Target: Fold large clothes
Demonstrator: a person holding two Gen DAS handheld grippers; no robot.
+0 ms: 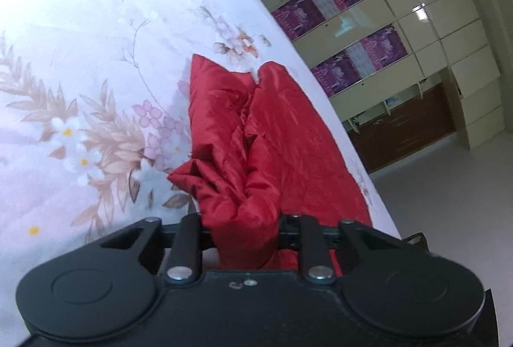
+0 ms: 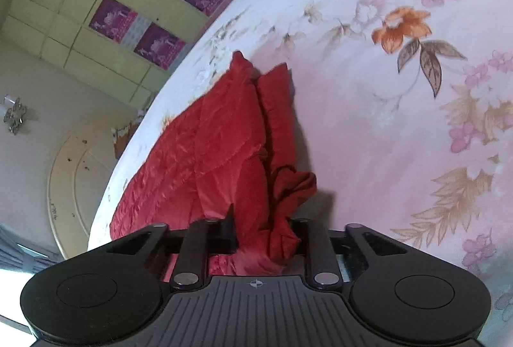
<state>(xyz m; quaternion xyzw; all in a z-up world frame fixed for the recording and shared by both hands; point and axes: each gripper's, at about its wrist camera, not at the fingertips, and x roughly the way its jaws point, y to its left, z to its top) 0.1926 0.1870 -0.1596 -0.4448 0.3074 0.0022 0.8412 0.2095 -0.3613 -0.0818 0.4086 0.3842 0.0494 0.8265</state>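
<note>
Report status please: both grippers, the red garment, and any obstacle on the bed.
Left gripper shut on red quilted garment. Right gripper shut on same garment. Garment bunched near edge of floral bedsheet. Nothing in the way.

A shiny red quilted garment (image 1: 266, 122) lies crumpled along the edge of a bed, bunched into two long ridges with a crease between them, its near end gathered up into rumpled folds.
</note>
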